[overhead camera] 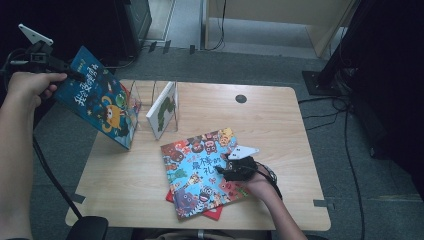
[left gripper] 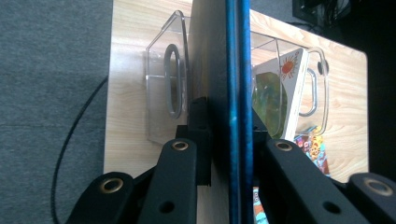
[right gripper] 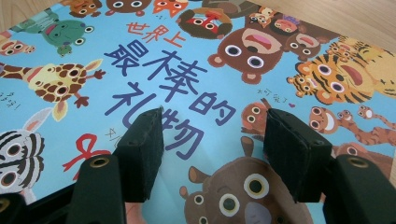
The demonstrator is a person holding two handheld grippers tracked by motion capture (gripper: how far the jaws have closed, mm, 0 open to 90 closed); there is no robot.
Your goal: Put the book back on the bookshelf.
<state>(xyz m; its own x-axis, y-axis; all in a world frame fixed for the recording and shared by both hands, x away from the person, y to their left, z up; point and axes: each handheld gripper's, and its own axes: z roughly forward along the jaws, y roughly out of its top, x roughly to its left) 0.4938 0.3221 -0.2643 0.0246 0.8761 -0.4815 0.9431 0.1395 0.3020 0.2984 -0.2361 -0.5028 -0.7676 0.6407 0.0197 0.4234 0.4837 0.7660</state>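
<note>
My left gripper [overhead camera: 74, 75] is up at the far left, shut on the top edge of a dark blue picture book [overhead camera: 102, 100]. The book hangs tilted, its lower corner by a clear rack [overhead camera: 145, 102]. In the left gripper view the jaws of the left gripper [left gripper: 229, 123] clamp the blue book [left gripper: 237, 70] edge-on above the rack [left gripper: 163, 88]. A white book [overhead camera: 162, 110] stands in the rack. An animal picture book [overhead camera: 200, 172] lies flat on a red book [overhead camera: 216, 214]. My right gripper [overhead camera: 231, 167] rests open over the animal book [right gripper: 201, 60]; nothing is between the jaws of the right gripper [right gripper: 214, 128].
The wooden table [overhead camera: 280, 120] has a black cable hole [overhead camera: 241, 98] near its far edge. Dark cabinets and cables stand on the grey floor around it. A black chair part [overhead camera: 87, 229] sits at the table's near left corner.
</note>
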